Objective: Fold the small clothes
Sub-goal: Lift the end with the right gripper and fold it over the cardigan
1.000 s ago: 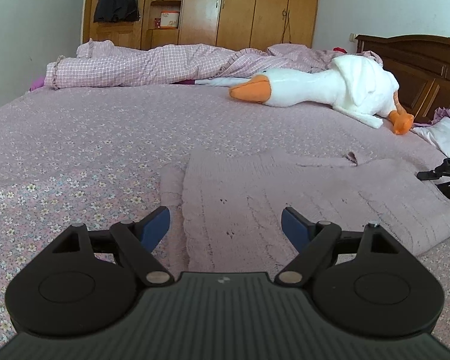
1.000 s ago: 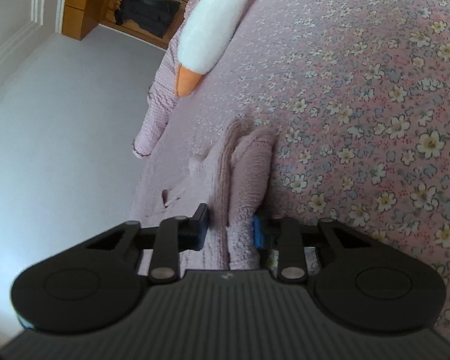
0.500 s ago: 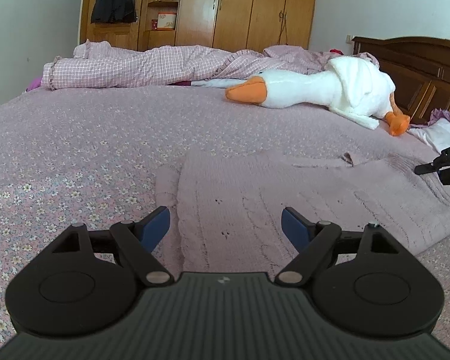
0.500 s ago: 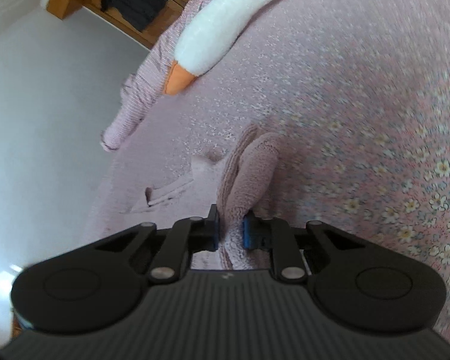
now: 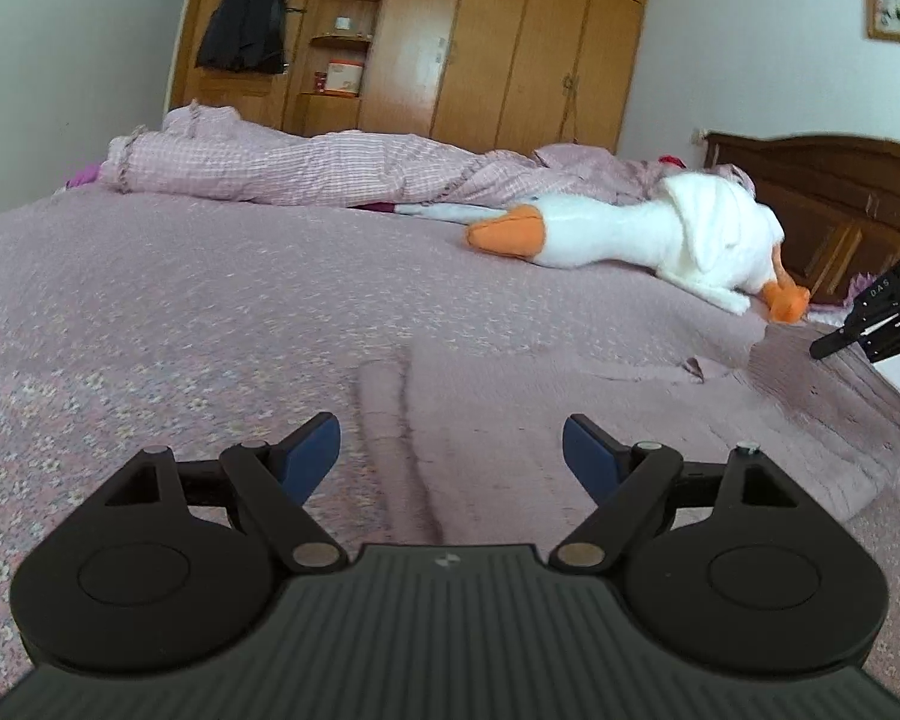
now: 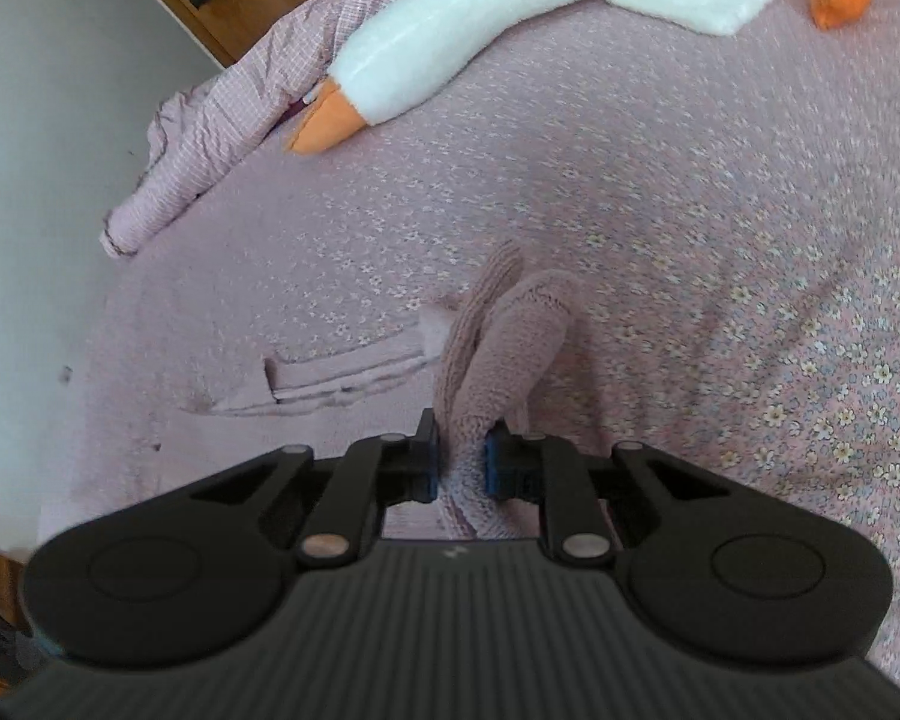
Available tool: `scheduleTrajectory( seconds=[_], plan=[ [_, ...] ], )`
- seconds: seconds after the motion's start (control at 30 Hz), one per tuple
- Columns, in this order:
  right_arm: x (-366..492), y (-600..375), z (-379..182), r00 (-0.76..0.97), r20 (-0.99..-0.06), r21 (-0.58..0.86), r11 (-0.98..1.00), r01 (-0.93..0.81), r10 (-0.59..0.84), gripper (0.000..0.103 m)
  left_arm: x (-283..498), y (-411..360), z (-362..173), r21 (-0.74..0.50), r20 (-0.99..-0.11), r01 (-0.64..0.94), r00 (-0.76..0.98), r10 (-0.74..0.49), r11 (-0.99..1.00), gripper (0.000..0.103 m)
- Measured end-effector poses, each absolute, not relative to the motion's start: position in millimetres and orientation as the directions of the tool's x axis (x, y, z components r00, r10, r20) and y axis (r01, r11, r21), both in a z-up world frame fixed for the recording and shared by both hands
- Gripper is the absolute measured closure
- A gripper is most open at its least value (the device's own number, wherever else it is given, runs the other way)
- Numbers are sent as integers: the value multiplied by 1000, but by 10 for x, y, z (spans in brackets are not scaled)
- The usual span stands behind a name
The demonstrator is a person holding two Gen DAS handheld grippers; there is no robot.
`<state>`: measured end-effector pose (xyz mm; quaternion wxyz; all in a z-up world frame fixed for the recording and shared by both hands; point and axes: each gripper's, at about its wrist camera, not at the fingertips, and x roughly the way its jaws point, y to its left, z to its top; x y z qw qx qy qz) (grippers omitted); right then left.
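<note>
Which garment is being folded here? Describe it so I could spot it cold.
On the floral bedspread, nearer than the white plush goose, lies a dusty-pink knit sweater. One end is pinched in the right gripper. Unlike the checked quilt behind, it is plain and cable-knit.

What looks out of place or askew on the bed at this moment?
The pink sweater is not flat: the right gripper pinches one end into a raised bunch. The left gripper hangs open. A toy goose lies nearby.
</note>
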<state>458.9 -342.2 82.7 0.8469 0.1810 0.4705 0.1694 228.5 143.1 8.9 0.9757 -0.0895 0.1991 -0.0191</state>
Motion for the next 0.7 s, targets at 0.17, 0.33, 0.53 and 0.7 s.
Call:
scheduleTrajectory(
  seconds=[0.17, 0.33, 0.53, 0.7],
  plan=[
    [4530, -3066, 1005, 496, -757, 415, 899, -137, 425, 86, 2250, 1607, 104, -182, -392, -34, 919, -41, 983, 17],
    [4484, -2671, 1137, 487, -779, 370, 917, -150, 394, 86, 2183, 1765, 239, -237, -363, -36, 930, -54, 971, 17],
    [4431, -2158, 1259, 486, -790, 334, 927, -171, 374, 86, 2102, 1925, 337, -262, -348, -60, 937, -36, 963, 17],
    [4408, -1736, 1283, 471, -794, 328, 923, -200, 384, 86, 2082, 2025, 341, -272, -360, -91, 933, -14, 958, 17]
  ],
)
